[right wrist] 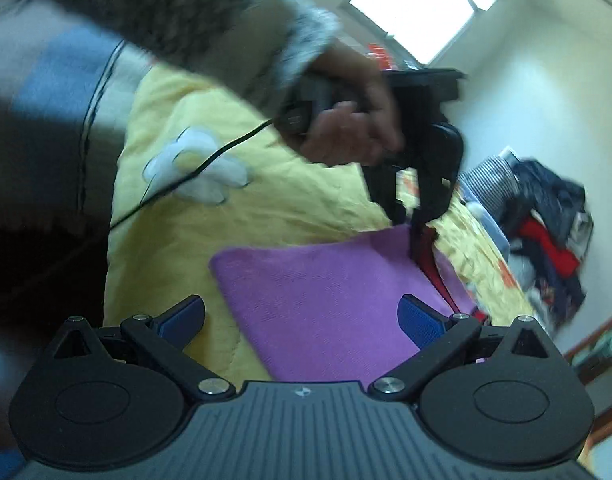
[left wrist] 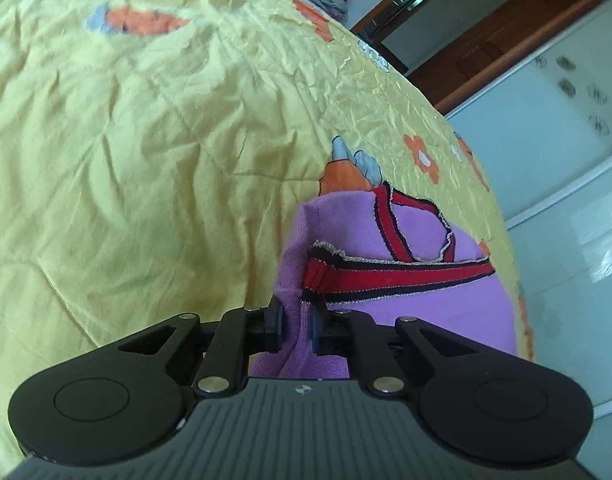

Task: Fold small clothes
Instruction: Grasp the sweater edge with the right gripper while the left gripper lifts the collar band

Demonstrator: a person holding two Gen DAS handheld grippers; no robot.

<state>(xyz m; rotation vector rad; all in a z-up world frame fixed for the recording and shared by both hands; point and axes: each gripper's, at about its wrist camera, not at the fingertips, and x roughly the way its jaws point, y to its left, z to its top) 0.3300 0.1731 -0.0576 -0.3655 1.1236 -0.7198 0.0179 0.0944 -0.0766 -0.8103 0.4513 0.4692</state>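
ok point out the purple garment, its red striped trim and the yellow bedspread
purple garment [right wrist: 326, 300], right wrist view, flat middle of the fabric
red striped trim [left wrist: 394, 276], left wrist view, middle of the band
yellow bedspread [left wrist: 126, 160], left wrist view, bare quilted area

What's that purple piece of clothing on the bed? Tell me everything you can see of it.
The purple garment looks like a small soft knit top with red-and-dark striped trim edged in glittery thread. It lies on the yellow quilt, mostly flat. The left gripper pinches a raised fold at its trimmed end. From the right wrist view, the right gripper is open above its plain side, not gripping it.
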